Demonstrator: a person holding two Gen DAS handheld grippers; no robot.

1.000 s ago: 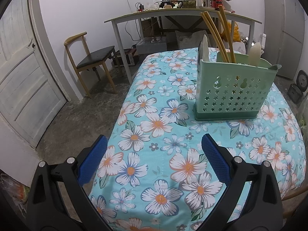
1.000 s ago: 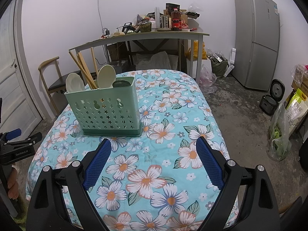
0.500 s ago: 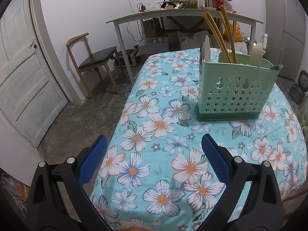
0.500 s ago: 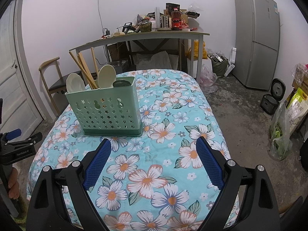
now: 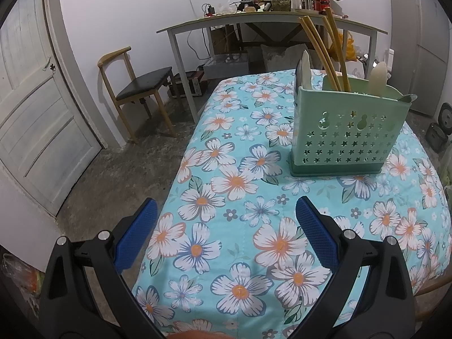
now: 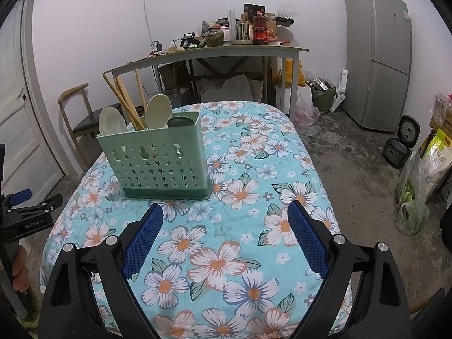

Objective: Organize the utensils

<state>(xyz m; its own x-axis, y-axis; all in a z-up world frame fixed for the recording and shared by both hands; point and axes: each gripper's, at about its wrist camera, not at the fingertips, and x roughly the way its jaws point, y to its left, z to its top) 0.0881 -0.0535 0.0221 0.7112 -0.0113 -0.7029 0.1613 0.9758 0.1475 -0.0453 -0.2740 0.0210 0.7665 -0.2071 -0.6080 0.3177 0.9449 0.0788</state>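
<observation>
Standing on the floral tablecloth (image 5: 234, 186), the green utensil holder (image 5: 347, 135) serves as the landmark for everything else. Far to its left in the left wrist view is a white paneled door (image 5: 31, 113), then, nearer the holder, a wooden chair (image 5: 135, 84) with a dark seat on the concrete floor. The left gripper (image 5: 226, 214) hovers in front of the holder and to its left, above the cloth's edge, its blue-padded jaws spread wide with nothing between them. Behind the holder a grey table (image 5: 254, 19) carries a clutter of bottles and jars. Inside the holder, wooden chopsticks (image 5: 325, 48) lean to the left, with pale spoons on either side of them; which compartment each sits in cannot be told. In the right wrist view the left gripper (image 6: 25, 209) appears at the frame's left edge, well to the left of the holder (image 6: 158, 161), where two cream spoons (image 6: 158, 110) and a dark round item rise from the top. The right gripper (image 6: 224, 212) hangs just in front of the holder and to its right, over the cloth, jaws likewise parted and gripping nothing. Far right of the holder stand a grey refrigerator (image 6: 378, 56), a rice cooker (image 6: 401, 144) on the floor and plastic bags (image 6: 415, 195).
</observation>
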